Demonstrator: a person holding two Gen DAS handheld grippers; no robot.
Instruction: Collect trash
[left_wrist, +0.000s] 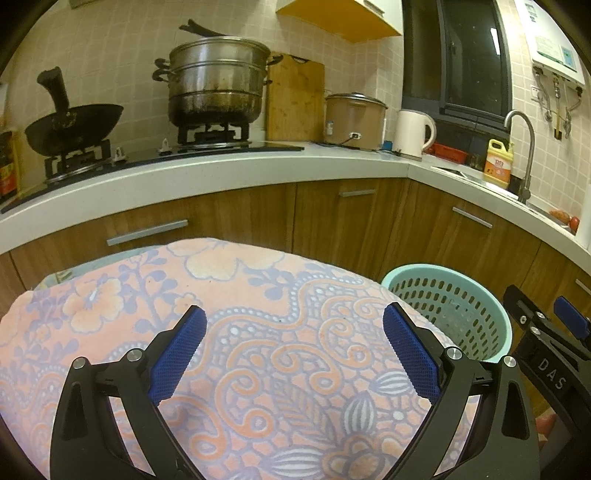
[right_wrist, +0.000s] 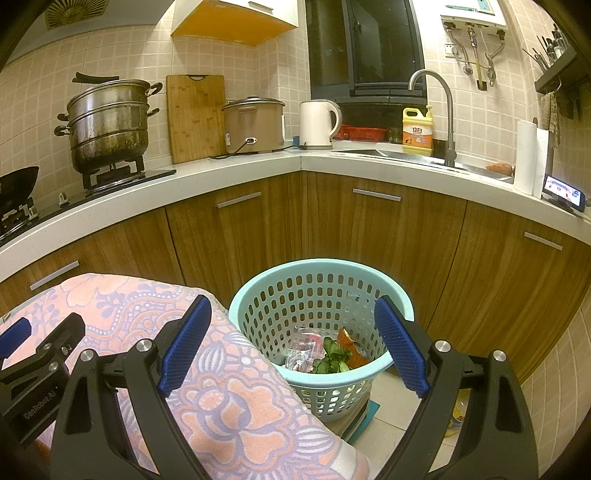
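Note:
A light green perforated basket (right_wrist: 321, 291) stands on the floor to the right of a table covered with a pink and purple floral cloth (right_wrist: 236, 402). In it lie green leaves (right_wrist: 330, 360), a clear wrapper (right_wrist: 304, 347) and an orange scrap (right_wrist: 349, 341). My right gripper (right_wrist: 291, 347) is open and empty, held above the basket's left rim. My left gripper (left_wrist: 295, 350) is open and empty above the cloth (left_wrist: 258, 295). The basket (left_wrist: 448, 306) shows at its right, and the right gripper's body (left_wrist: 546, 339) beyond that.
Wooden cabinets (right_wrist: 369, 229) under a white counter (right_wrist: 295, 162) wrap around behind. On the counter stand a steamer pot (right_wrist: 107, 122) on the stove, a wok (left_wrist: 70, 123), a cutting board (right_wrist: 195, 114), a rice cooker (right_wrist: 255, 123), a kettle (right_wrist: 317, 123), a yellow bottle (right_wrist: 417, 131) and a tap (right_wrist: 447, 110).

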